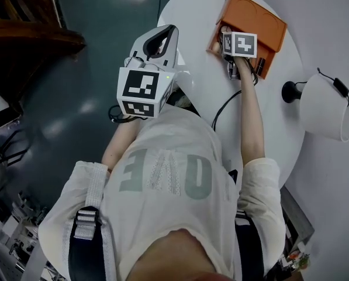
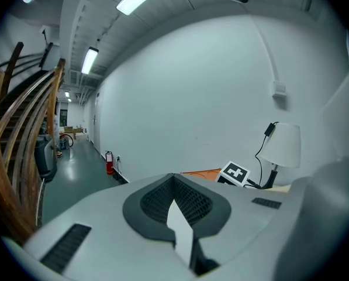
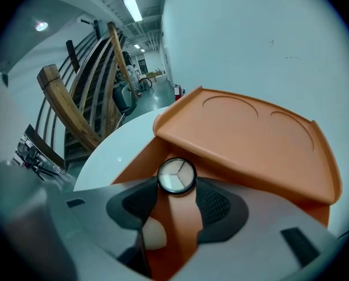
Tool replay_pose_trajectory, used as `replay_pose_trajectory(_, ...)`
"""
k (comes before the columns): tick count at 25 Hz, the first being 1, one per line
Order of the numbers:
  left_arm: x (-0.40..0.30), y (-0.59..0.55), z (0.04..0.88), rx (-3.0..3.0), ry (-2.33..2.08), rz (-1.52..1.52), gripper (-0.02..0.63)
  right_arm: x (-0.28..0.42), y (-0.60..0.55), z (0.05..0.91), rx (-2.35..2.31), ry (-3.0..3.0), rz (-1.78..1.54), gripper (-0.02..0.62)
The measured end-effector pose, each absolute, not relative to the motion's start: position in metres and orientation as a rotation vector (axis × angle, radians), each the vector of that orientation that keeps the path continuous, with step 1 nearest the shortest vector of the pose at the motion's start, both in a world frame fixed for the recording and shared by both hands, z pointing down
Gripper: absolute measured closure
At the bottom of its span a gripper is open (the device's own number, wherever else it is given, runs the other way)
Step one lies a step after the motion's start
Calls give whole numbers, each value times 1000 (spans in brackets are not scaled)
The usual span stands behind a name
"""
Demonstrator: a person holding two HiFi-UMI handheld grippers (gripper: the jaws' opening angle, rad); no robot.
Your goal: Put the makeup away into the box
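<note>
The right tool (image 3: 177, 186) is angling steeply down into the open orange box (image 3: 136, 157), and its jaws are standing wide, pinching a round compact (image 3: 176, 175) across its width at their very tips. The compact is sitting face-up between the pads, over the box's orange interior, with the raised lid (image 3: 250, 133) leaning back at 12 o'clock from it. A pale rounded thing is showing lower in the gap at 7 o'clock of the compact; what it is cannot be told.

The box is resting at about 1 o'clock on the round white worktop (image 1: 192, 16), with a white lamp (image 1: 329, 107) at 3 o'clock. The left tool (image 2: 174, 186) is hovering off the worktop's 9 o'clock edge, its jaws pressed together on nothing recognisable.

The compact is probably going to handle as a light, rigid disc. Its dark rim looks smooth and likely slippery, and its clear, shiny face is likely fragile. Gripping opposite points of the rim seems the safest hold, and it should be lowered rather than dropped.
</note>
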State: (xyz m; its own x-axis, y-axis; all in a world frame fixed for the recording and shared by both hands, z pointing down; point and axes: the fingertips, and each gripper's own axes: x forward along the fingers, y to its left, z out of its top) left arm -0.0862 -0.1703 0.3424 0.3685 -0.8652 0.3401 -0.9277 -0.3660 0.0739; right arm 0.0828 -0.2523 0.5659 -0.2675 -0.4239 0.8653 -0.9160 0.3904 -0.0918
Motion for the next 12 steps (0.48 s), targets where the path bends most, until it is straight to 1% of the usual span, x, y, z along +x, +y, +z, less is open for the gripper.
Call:
replay_pose_trajectory(5,-88,-169,344,2377,-1594,371,598,81,-254,569,1159,-1865,768,387)
replay_pose_trajectory(6,-88,-170,343,2379,-1594,371,598,80,-254,569,1157,-1866,766,381)
replay_pose_trajectory(8,-87,-171,341,2387,-1592,368,598,78,-253,568,1155,-1871,771,351)
replay_pose_trajectory(12,-82,-173,336,2411,-1581,359,598,77,-255,556,1185,-1908,777,351)
